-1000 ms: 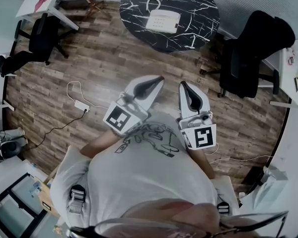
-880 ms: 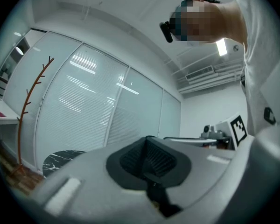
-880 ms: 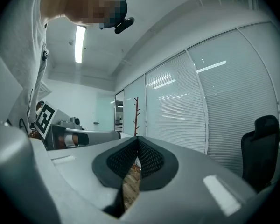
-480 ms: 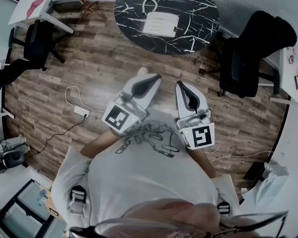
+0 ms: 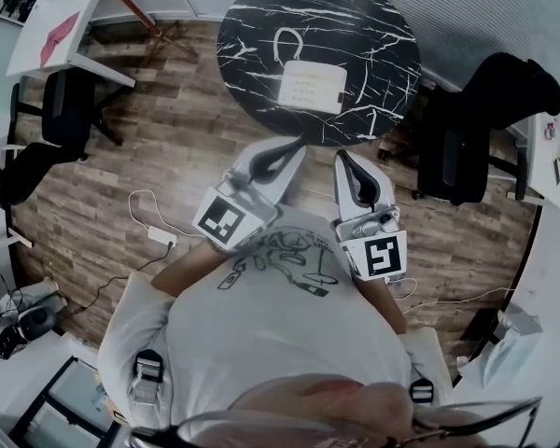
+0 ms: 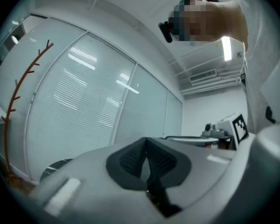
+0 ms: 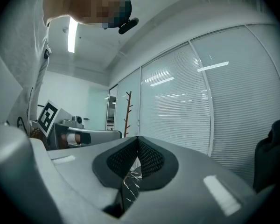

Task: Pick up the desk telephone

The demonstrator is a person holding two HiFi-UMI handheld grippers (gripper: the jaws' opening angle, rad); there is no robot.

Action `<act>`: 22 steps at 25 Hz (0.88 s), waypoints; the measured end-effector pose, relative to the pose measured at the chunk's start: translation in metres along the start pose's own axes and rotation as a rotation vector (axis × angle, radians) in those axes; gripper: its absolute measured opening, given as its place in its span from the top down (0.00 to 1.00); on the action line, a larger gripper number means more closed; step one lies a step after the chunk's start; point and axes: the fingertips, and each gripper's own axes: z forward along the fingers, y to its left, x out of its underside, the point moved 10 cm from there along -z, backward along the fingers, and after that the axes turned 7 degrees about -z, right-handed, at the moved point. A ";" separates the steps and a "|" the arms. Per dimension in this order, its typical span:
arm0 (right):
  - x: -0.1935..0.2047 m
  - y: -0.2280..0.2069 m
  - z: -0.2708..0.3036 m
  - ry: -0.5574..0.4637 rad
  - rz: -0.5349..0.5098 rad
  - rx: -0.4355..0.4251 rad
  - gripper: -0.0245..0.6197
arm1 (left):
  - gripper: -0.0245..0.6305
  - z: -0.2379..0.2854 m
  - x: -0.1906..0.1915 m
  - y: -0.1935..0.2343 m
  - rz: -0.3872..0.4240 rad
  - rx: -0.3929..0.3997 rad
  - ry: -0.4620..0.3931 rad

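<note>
Looking down in the head view onto plank floor: round black marble table at twelve o'clock, black chair at three, white desk at ten. Sitting near the table's middle, the desk telephone: white, boxy, a pale loop at its eleven o'clock corner. Pointing at it from the table's six o'clock rim, left gripper and right gripper, nearer the phone than a second back. Switching to the left gripper view: showing jaws pressed together, gripping nothing, blinds ahead. Right gripper view: likewise closed tight and empty, marble peeking through at six o'clock.
</note>
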 end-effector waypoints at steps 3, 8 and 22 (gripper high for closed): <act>-0.002 -0.005 0.044 0.010 0.004 -0.008 0.95 | 0.96 0.007 -0.015 0.040 -0.007 0.000 0.010; -0.005 -0.015 0.100 0.012 -0.001 0.000 0.95 | 0.96 0.015 -0.031 0.093 -0.001 -0.006 0.025; 0.015 -0.044 0.170 0.054 0.008 -0.007 0.95 | 0.93 0.049 -0.024 0.163 -0.047 -0.034 0.082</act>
